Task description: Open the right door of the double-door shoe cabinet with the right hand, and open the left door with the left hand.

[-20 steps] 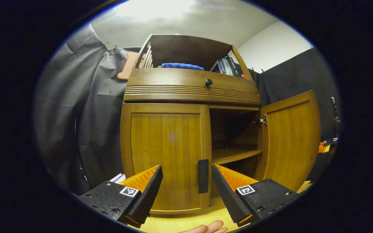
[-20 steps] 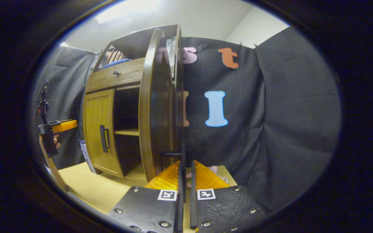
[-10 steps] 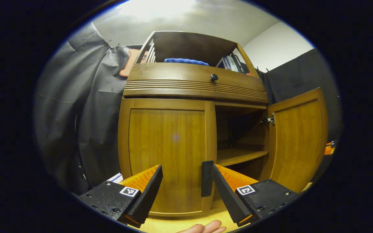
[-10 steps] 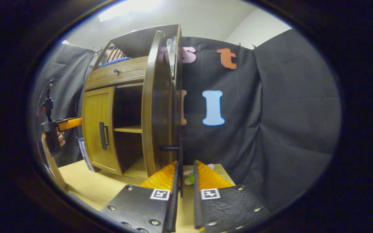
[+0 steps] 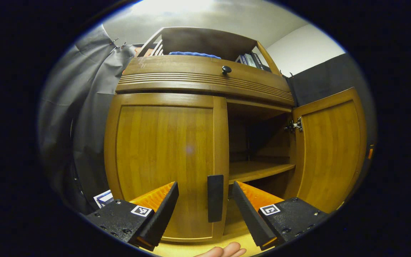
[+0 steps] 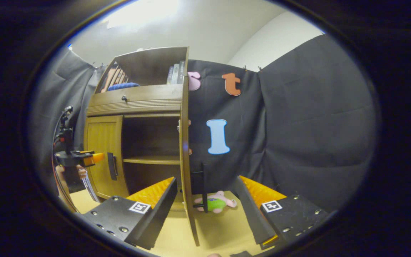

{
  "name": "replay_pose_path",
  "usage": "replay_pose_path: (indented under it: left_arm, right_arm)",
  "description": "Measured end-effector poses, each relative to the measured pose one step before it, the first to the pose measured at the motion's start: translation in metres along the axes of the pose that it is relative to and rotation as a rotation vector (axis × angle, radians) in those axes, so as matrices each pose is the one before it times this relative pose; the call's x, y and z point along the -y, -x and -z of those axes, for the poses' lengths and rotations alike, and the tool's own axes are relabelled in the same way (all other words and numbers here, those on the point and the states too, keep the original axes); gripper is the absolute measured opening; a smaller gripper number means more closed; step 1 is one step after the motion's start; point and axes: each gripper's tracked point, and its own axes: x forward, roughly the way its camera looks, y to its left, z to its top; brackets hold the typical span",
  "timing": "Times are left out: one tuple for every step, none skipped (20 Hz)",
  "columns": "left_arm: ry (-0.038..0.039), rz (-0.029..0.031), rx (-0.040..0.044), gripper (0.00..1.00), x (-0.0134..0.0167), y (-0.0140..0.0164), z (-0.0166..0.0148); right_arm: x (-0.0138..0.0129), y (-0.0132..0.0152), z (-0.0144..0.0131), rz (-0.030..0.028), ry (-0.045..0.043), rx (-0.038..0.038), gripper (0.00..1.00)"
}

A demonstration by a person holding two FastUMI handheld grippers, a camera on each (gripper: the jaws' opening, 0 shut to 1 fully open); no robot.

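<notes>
We've let go of the right door's handle (image 6: 202, 185), right gripper (image 6: 205, 200) now wide apart astride it, right door (image 5: 328, 150) swung out, left gripper (image 5: 205, 203) spread around left door's handle (image 5: 215, 198), left door (image 5: 166, 160) closed.

A light wooden table (image 6: 223, 232) carries the shoe cabinet (image 6: 137, 107) at its far left, and a small plush toy (image 6: 215, 202) lying right of it.

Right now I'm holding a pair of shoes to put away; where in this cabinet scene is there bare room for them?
The wooden inner shelf behind the open right door lies bare, as does the cabinet floor beneath it. The light wooden tabletop right of that door is partly taken by a pink plush toy. The top shelf is crowded with a blue cloth and books.
</notes>
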Motion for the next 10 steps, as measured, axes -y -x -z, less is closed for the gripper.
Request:
replay_pose_path:
  left_arm:
    - [0.00065,0.00114,-0.00837,0.94,0.00036,-0.00344,0.00379]
    - [0.00255,-0.00332,-0.01566,0.94,0.00128,-0.00192,0.00607]
    - [-0.0035,-0.00249,-0.01739,0.94,0.00056,-0.00134,0.00519]
    - [-0.01029,-0.00579,-0.01463,0.94,-0.00074,-0.00161,0.00439]
    - [-0.00905,-0.01393,-0.0046,0.94,-0.00388,-0.00264,0.00318]
    - [-0.00718,-0.0134,0.00839,0.94,-0.00274,-0.0039,0.0004]
    - [-0.00601,-0.01507,0.01917,0.94,-0.00144,-0.00534,0.00051]
    - [0.00236,0.00269,0.00836,0.89,-0.00041,-0.00663,0.00349]
    - [-0.00065,-0.00069,-0.02,0.8,0.00011,-0.00197,0.00629]
    - [0.00134,0.01535,0.02881,0.71,0.00297,-0.00131,-0.00524]
  right_arm:
    - [-0.00453,0.00395,-0.00191,0.00695,-0.03918,0.00538,0.97]
    - [-0.00566,0.00479,-0.0011,0.00202,-0.03534,-0.00495,0.97]
    - [-0.00553,0.00499,-0.00141,0.0008,-0.0218,-0.00645,0.97]
    - [-0.00421,0.00635,-0.0004,-0.00055,-0.00842,-0.00204,0.97]
    - [-0.00436,0.00463,-0.00033,-0.00038,-0.00218,0.00143,0.98]
    - [-0.00762,0.00601,-0.00244,-0.00453,-0.00623,0.01031,0.98]
    - [-0.01149,0.00525,-0.00054,-0.01321,-0.00618,0.00896,0.99]
    - [-0.01323,0.00415,0.00058,-0.01961,-0.0027,0.0009,0.96]
    - [-0.01287,0.00043,0.00375,-0.02231,0.01231,-0.01082,0.96]
    - [-0.0134,0.00117,0.00464,-0.02276,0.02686,-0.01083,0.96]
